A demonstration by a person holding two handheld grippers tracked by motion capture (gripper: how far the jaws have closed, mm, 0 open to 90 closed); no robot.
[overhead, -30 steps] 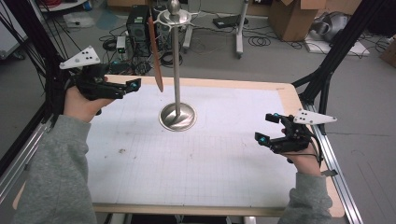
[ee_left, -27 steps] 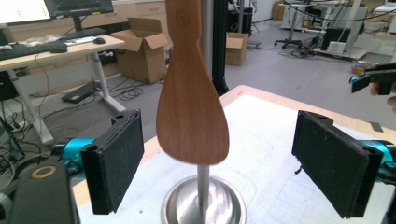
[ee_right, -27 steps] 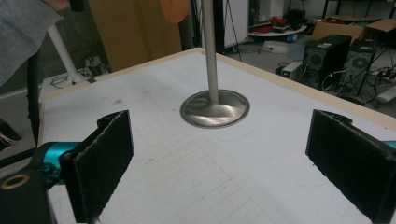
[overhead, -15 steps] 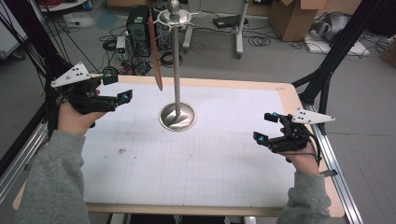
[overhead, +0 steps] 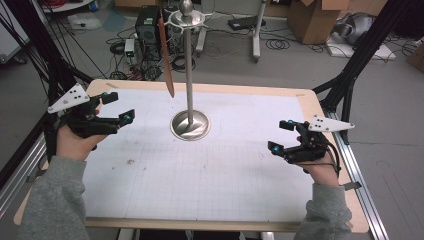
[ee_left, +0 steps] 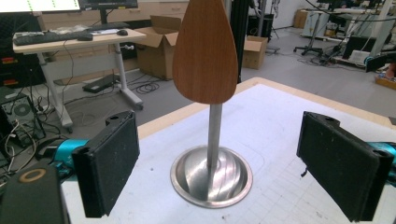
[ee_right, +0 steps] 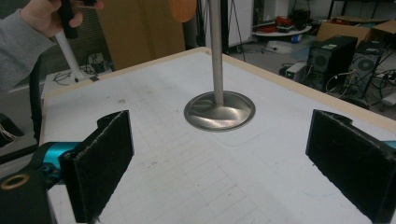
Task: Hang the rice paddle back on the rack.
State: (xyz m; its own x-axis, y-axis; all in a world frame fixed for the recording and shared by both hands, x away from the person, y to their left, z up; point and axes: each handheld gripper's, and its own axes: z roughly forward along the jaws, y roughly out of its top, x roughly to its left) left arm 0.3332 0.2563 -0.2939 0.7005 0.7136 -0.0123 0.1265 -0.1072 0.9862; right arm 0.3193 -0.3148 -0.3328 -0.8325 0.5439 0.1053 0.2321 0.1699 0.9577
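Note:
A metal stand with a round base and a tall pole rises from the far middle of the white gridded table. From its top hangs a flat wooden paddle, clear of the table. My left gripper is open left of the stand, empty and aimed at it. In the left gripper view, the paddle and the base sit ahead between the wide-apart jaws. My right gripper is open and empty at the table's right. In the right gripper view, it faces the base.
Black frame posts stand at both far corners of the table, and a rail runs along its right edge. Behind the table the floor holds a computer tower, cables and cardboard boxes.
My left gripper has drawn back to the left, away from the stand and paddle, and dropped a little. The right gripper has hardly moved.

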